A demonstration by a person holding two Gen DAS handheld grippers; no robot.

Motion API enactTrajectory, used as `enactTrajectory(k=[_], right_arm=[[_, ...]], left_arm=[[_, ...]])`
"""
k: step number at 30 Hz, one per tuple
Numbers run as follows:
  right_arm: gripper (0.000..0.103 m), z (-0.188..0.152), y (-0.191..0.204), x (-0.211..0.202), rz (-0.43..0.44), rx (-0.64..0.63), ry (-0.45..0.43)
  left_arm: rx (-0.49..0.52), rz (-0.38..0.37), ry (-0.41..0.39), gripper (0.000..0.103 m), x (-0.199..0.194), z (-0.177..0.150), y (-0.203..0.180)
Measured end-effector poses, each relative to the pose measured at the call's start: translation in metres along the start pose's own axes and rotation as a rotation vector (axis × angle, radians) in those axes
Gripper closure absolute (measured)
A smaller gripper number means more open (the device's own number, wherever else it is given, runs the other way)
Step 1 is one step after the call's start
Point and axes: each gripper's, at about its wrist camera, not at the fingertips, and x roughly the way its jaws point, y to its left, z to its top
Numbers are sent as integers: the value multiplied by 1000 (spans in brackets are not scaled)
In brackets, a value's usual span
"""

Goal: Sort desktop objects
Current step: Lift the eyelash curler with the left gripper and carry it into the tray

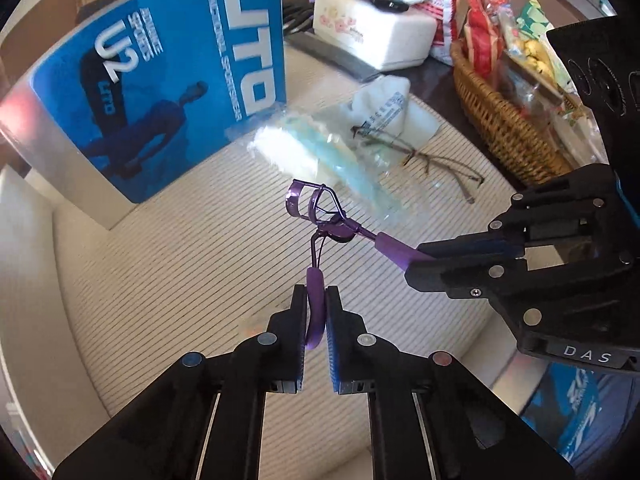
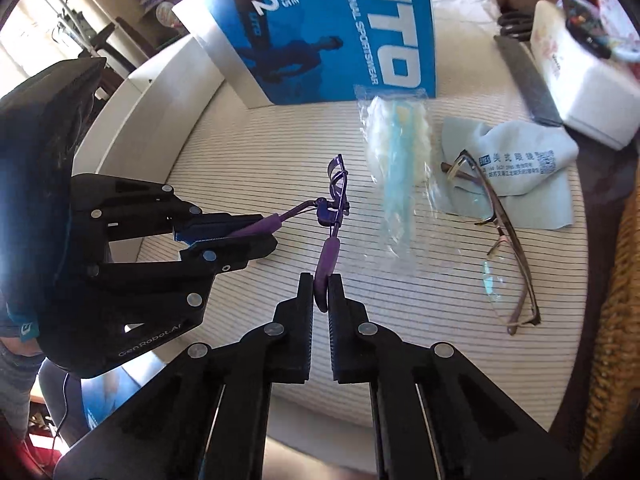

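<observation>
The purple eyelash curler (image 1: 320, 216) is held clear above the striped mat (image 1: 160, 280), one handle clamped in the left gripper (image 1: 316, 320), the other in the right gripper (image 2: 320, 296). Both grips should be kept even, so nothing twists. Its curling head points away toward the blue box (image 1: 160, 80); the long axis runs handles-to-head.

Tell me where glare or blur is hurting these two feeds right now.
Left wrist view: the plastic-wrapped brush is smeared and washed white by glare; eyelash curler stays sharp. Right wrist view: window light blows out the upper left corner, the glasses are crisp, and fisheye bends the blue box.
</observation>
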Motion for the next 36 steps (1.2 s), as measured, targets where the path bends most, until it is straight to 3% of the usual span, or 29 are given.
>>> enactTrajectory(k=[7, 14, 20, 27, 36], right_arm=[[96, 9, 41, -49, 21, -30, -79], [96, 24, 122, -78, 16, -138, -123], [96, 40, 207, -81, 40, -227, -138], [96, 61, 295, -36, 105, -287, -84], [96, 80, 360, 70, 117, -342, 32]], left_arm=[[-36, 29, -93, 95, -72, -4, 5], [-91, 77, -162, 95, -146, -38, 37], [-163, 125, -205, 95, -199, -83, 86], [-292, 138, -204, 95, -221, -144, 167], [-433, 134, -129, 95, -177, -202, 248]])
